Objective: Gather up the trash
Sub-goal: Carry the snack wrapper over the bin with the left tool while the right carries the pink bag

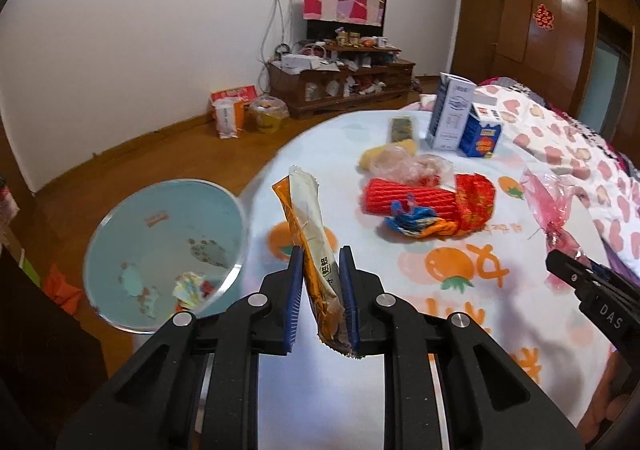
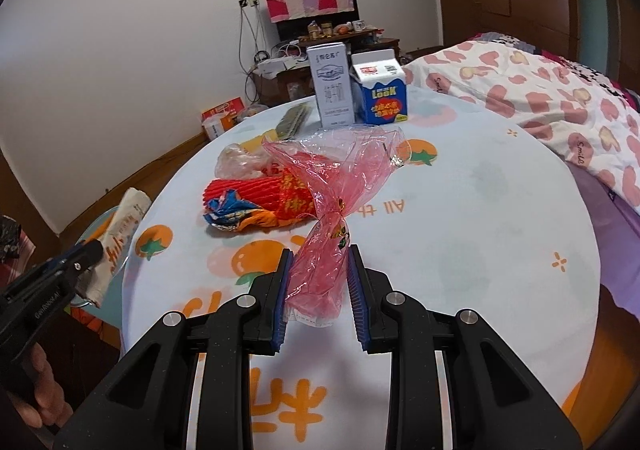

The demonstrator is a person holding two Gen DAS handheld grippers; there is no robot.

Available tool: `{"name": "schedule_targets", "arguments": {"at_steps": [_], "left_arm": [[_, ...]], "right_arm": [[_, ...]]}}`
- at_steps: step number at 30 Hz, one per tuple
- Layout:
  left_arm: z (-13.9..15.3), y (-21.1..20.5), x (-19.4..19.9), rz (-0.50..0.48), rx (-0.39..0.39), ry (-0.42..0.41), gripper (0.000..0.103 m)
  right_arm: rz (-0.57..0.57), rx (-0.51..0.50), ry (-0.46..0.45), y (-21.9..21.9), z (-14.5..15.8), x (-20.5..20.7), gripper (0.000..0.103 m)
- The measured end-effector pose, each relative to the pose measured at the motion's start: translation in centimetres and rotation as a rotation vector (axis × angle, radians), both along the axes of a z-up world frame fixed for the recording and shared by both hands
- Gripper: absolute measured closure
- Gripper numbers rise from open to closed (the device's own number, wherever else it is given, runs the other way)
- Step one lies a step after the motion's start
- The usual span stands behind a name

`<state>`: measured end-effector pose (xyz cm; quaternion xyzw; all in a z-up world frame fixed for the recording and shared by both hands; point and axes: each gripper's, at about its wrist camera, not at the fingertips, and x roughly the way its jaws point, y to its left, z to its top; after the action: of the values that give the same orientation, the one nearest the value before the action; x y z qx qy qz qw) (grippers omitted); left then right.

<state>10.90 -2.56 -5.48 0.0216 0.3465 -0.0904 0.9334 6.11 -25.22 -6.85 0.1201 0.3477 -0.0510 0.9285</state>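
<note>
My left gripper [image 1: 321, 255] is shut on a long orange and beige snack wrapper [image 1: 306, 218], held up over the table's left edge. Just left of it and lower stands a light blue trash bin [image 1: 132, 218] with several scraps inside. My right gripper [image 2: 320, 255] is shut on a crumpled pink cellophane bag [image 2: 344, 178] above the tablecloth. On the table lie a red ribbed wrapper [image 1: 404, 199], a crumpled blue and orange wrapper [image 1: 416, 224] and a clear plastic bag [image 1: 420, 166]. In the left wrist view the right gripper [image 1: 560, 264] shows at the right edge with the pink bag [image 1: 546, 198].
The round table [image 2: 480, 210] wears a cloth printed with oranges. A white carton [image 2: 332, 86], a blue carton [image 2: 382, 94] and a flat green packet [image 2: 294, 120] stand at its far side. A bed with a heart-print quilt [image 2: 540, 102] borders the right. A hand [image 2: 40, 386] holds the left gripper.
</note>
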Motion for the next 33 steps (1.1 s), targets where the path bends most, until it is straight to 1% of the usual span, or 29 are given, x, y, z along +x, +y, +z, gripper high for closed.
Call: {"name": "schedule_targets", "arguments": {"at_steps": [9,19,23,33], "left_arm": [[0.6,3.5,-0.5,0.052,0.038,-0.039,0.084],[0.5,6.9,0.0,0.121,0.039,-0.03,0.084],[0.6,7.9,0.0,0.145,0.053,-0.035,0.084],[0.3,10.6,1.0,0.202,0.044,-0.018,0.084]], "right_arm": [[0.067,-0.009,0.006,2.6,0.1,0.8,0.075],[0.154,-0.021,0.008,6.2,0.4,2.0,0.075],[0.189,-0.026,0.006,7.8,0.5,2.6,0.075],[0.293,-0.039,-0.005,12.3,1.2,4.4,0.075]]}}
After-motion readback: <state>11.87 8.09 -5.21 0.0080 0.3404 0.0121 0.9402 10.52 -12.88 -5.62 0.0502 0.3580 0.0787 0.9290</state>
